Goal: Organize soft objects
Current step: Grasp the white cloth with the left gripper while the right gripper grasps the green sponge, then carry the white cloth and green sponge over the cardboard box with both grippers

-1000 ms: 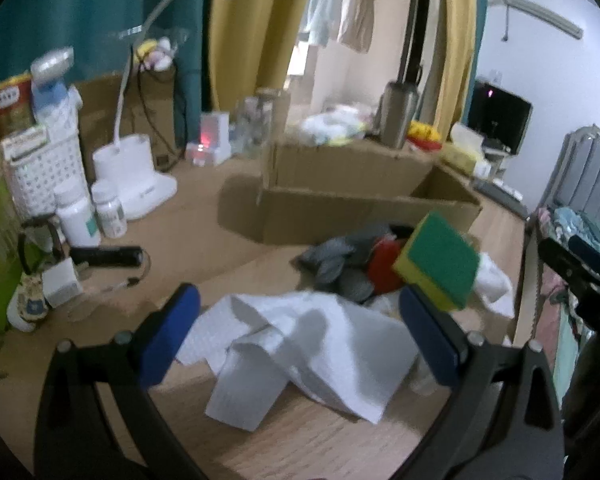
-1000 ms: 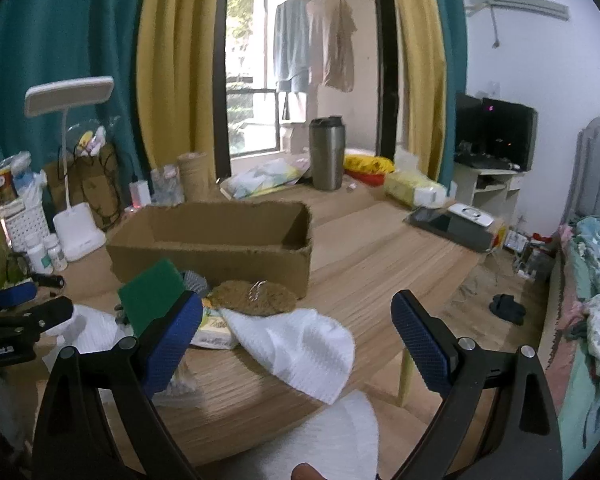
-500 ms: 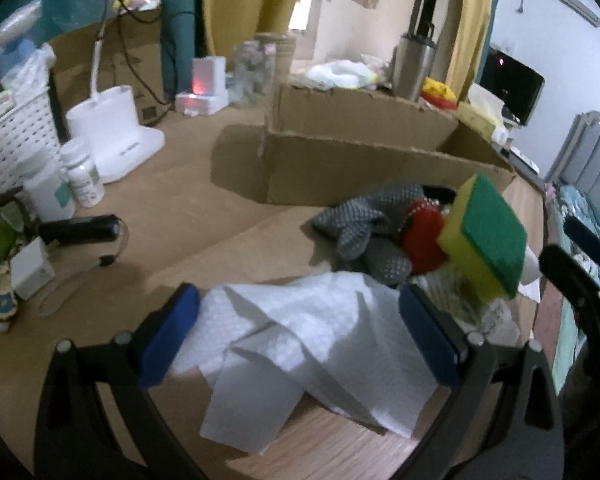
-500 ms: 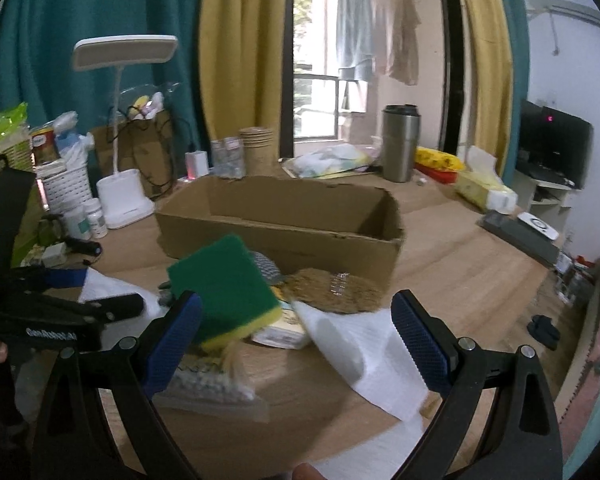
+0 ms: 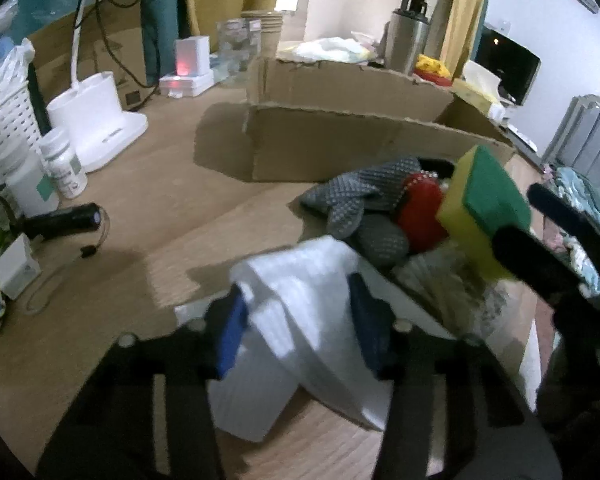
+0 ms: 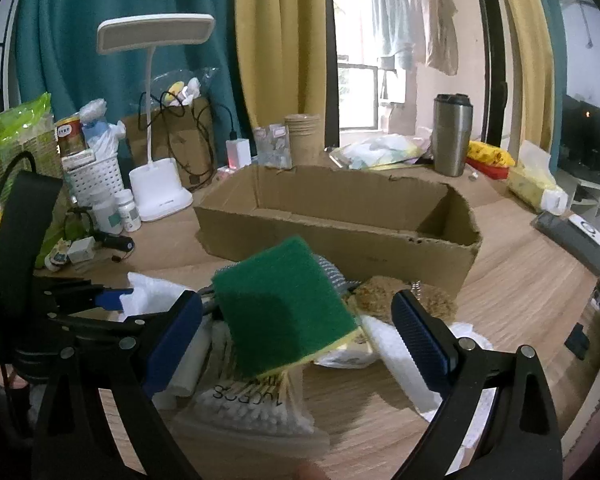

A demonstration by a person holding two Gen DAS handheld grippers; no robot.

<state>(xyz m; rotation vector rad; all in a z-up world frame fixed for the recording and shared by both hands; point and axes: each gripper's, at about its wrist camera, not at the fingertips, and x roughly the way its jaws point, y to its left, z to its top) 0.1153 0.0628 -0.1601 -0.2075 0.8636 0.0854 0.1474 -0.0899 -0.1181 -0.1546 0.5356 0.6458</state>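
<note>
Grasp step: left gripper (image 5: 296,320) jaws narrowed on the white cloth (image 5: 300,296) lying on the table (image 5: 148,208), right gripper (image 6: 296,332) wide around the sponge (image 6: 280,312); next, likely lift cloth clear into the box (image 6: 340,216).

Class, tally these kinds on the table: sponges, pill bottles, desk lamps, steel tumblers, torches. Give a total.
Sponges: 1
Pill bottles: 2
Desk lamps: 1
Steel tumblers: 1
Torches: 1
Total: 6
</note>
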